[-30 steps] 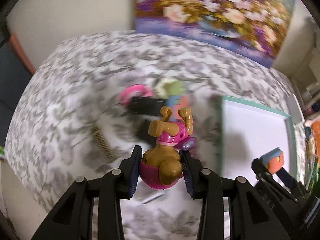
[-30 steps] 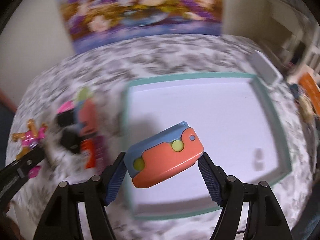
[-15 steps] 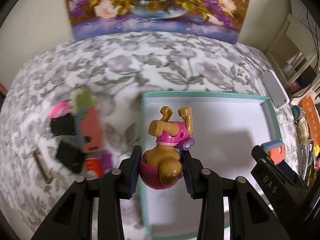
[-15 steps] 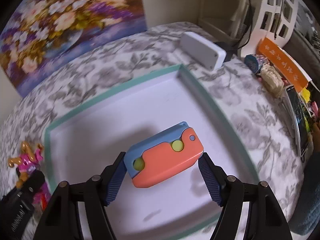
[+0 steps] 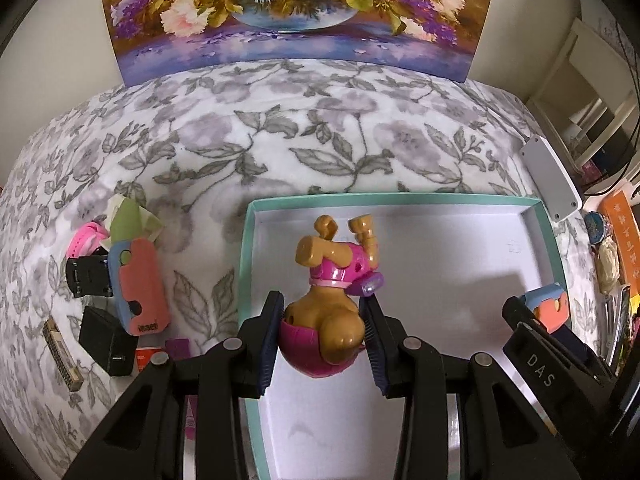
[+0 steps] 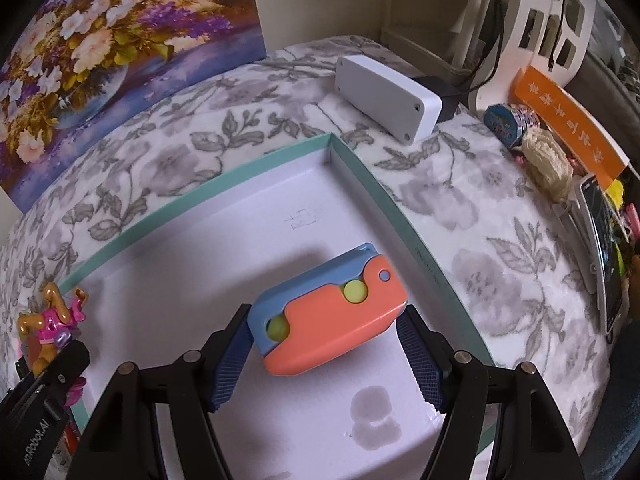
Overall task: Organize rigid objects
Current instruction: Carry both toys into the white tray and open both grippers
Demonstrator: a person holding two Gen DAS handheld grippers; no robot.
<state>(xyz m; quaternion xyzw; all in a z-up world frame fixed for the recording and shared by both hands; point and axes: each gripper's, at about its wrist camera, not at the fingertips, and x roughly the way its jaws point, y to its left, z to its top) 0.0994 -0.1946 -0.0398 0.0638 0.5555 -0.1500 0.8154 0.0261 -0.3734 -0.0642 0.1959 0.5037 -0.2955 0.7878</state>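
Both our grippers have swung over the tray (image 5: 556, 248) since a second ago. We hold the toy dog (image 5: 332, 304) clamped in our left gripper (image 5: 324, 334) above the tray's left side. Our right gripper (image 6: 328, 354) grips the orange-and-blue toy (image 6: 336, 320) over the tray's right part. More toys (image 5: 140, 280) lie on the floral cloth (image 5: 320, 128) beside the tray.

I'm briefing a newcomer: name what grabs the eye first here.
The pink and brown toy dog, clamped in the left gripper over the teal tray. Next, the orange and blue toy held in the right gripper above the same tray, with the flower painting behind.
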